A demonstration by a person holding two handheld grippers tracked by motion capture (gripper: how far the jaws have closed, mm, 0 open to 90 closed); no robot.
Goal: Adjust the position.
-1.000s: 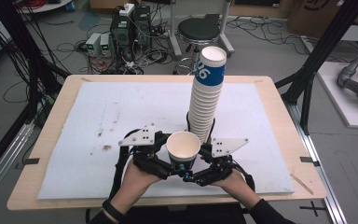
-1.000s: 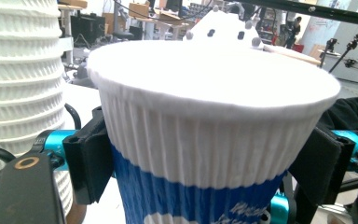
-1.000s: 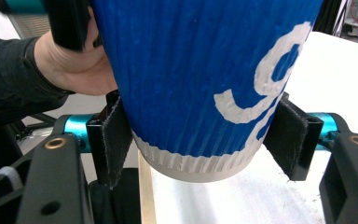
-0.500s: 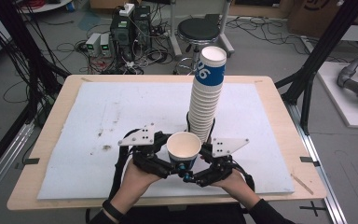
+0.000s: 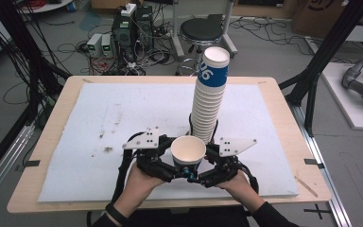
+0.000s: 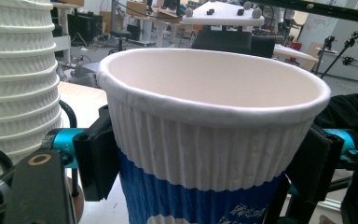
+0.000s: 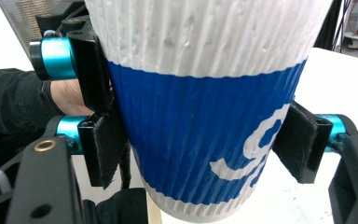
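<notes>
Cup (image 5: 188, 152) sits between both tools near the tabletop's (image 5: 52, 151) front edge. Our left hand-held gripper (image 5: 177, 171) has just been closing and clamps it; our right hand-held gripper (image 5: 199, 174), just reopened, is closing onto it too. Handover underway. Stack (image 5: 209, 101) crowds behind; leftward lies open.

cup (image 7: 205, 116) rim: cut off, top edge | cup base: hidden by jaws

Left gripper (image 6: 205, 163) jaws clamp an upright paper cup (image 6: 209, 140), white ribbed top, blue band below; they've just been closing; cup stack (image 6: 18, 79) at 9 o'clock
</notes>
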